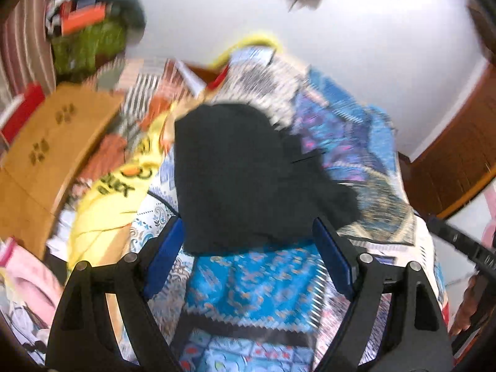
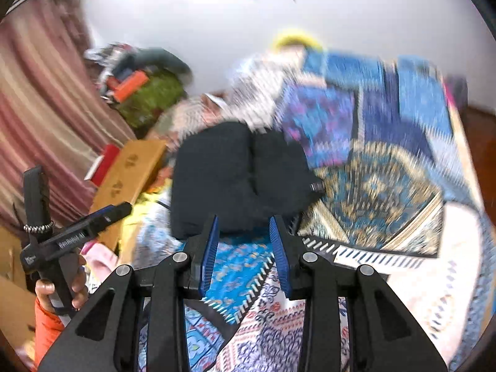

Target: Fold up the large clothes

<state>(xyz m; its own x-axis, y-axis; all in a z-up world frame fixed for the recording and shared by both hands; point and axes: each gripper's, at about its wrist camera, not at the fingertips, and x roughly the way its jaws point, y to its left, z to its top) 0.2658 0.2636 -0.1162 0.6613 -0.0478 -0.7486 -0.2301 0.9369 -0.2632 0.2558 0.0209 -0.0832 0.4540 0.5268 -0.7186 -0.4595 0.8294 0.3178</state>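
Left wrist view: the left tongs (image 1: pixel 248 245) stand wide with nothing between them, above the folded black garment (image 1: pixel 241 173) that lies on the patterned bedspread (image 1: pixel 248 285). In the right wrist view the right tongs (image 2: pixel 243 245) are narrow and empty, just short of the garment's near edge.

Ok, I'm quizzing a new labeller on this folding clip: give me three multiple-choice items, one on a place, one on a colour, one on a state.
1. Where does the dark garment lie?
A on the patterned bedspread
B on the wooden board
C on the curtain

2. What colour are the gripper pads?
A red
B blue
C green

3. How is the left gripper?
A shut on the garment
B open, holding nothing
C out of view

Key: A, the bedspread surrounds it; B, blue strips line the fingers; B, its fingers stand wide apart with nothing clamped.
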